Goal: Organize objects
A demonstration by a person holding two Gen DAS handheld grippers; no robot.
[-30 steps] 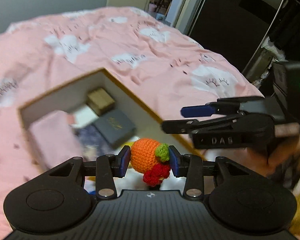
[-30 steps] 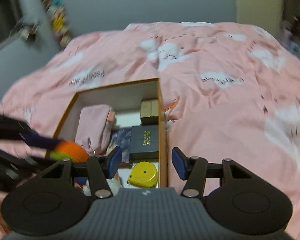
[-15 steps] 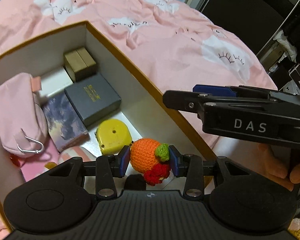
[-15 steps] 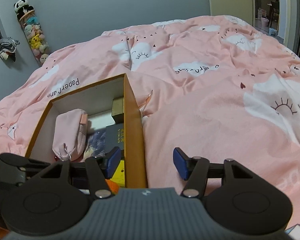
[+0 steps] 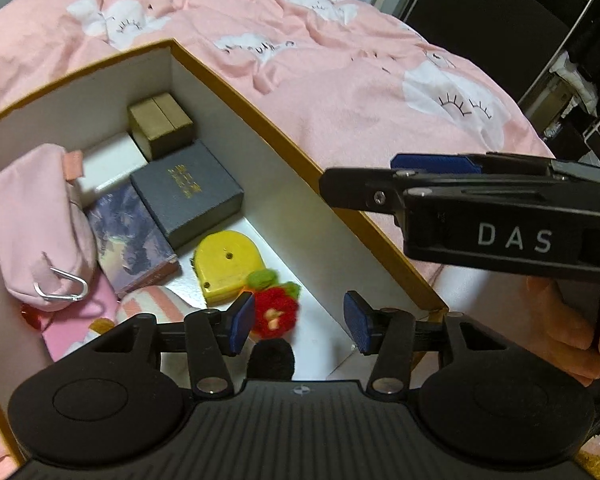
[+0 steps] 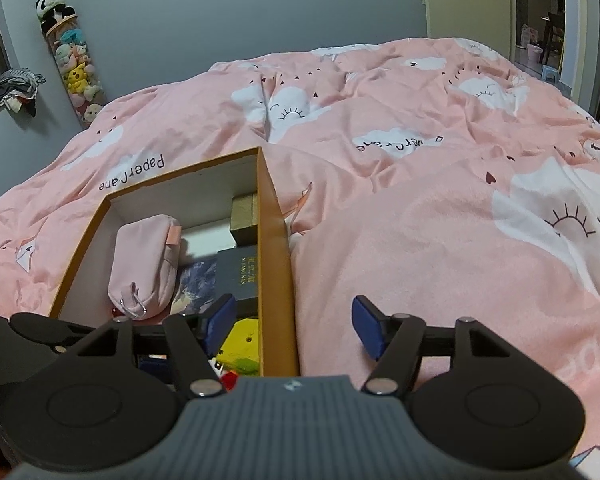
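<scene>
Open cardboard box [image 5: 284, 136] sits on a bed with a pink cloud-print duvet [image 5: 340, 72].

Box contents, left to right in the left wrist view: pink zip pouch [image 5: 36, 224] with a metal clip against the left wall; a patterned purple booklet [image 5: 130, 236]; a dark grey gift box [image 5: 188, 196] with gold lettering, and behind it an olive-brown small box [image 5: 160, 124]; a yellow tape measure [image 5: 228, 264] on the white floor.

Left gripper [image 5: 300, 322] is inside the box mouth. Its jaws have just been opening and now stand wide; the crocheted toy [image 5: 274, 308], red and green parts showing, blurred, lies between them but off the right pad, close by the left pad. Contact there cannot be confirmed. Toy looks released, resting on the box floor just in front of the tape measure.

Right gripper [image 6: 290, 330] hovers astride the box's right wall, jaws wide and just been opening, nothing between the pads but the wall edge.

Judgement: the task is nearly finished. No loose objects show on the duvet in either view; only withdrawing the left gripper seems left.
</scene>
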